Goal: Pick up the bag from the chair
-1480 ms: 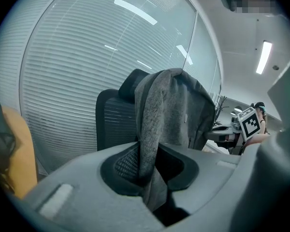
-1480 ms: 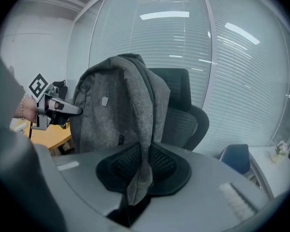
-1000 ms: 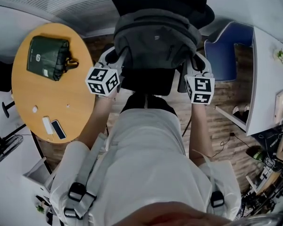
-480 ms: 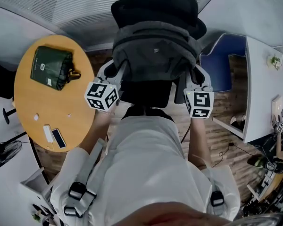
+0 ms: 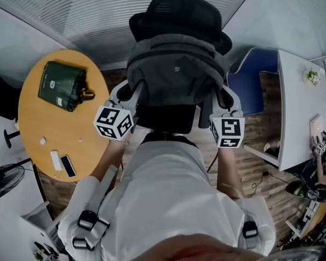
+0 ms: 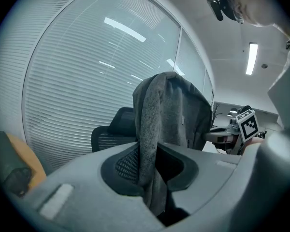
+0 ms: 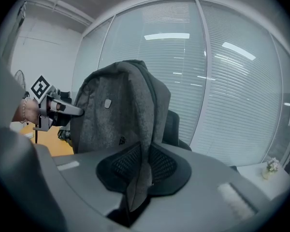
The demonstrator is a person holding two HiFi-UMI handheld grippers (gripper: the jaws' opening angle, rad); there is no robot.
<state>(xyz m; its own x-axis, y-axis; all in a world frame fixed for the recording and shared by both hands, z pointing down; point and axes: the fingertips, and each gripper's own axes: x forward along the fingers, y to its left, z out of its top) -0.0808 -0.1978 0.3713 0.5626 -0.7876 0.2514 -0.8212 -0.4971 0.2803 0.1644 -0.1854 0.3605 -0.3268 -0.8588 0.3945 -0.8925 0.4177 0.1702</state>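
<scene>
A grey backpack (image 5: 176,72) hangs in front of me, held up over a black office chair (image 5: 176,15). My left gripper (image 5: 131,94) is shut on the bag's left shoulder strap (image 6: 150,153), which runs up from between the jaws to the bag (image 6: 183,115). My right gripper (image 5: 223,98) is shut on the right strap (image 7: 142,168), and the bag (image 7: 113,112) rises just beyond it. The chair's back (image 6: 108,132) shows behind the bag in both gripper views.
A round wooden table (image 5: 60,116) stands to my left with a dark green pouch (image 5: 62,85), a phone (image 5: 68,166) and a small white item on it. A white desk (image 5: 299,105) and a blue panel (image 5: 250,86) are on my right. Blinds cover the glass wall behind.
Both grippers have risen slightly with the bag, which now sits a little higher and further from me against the chair. Both stay shut on the straps.
</scene>
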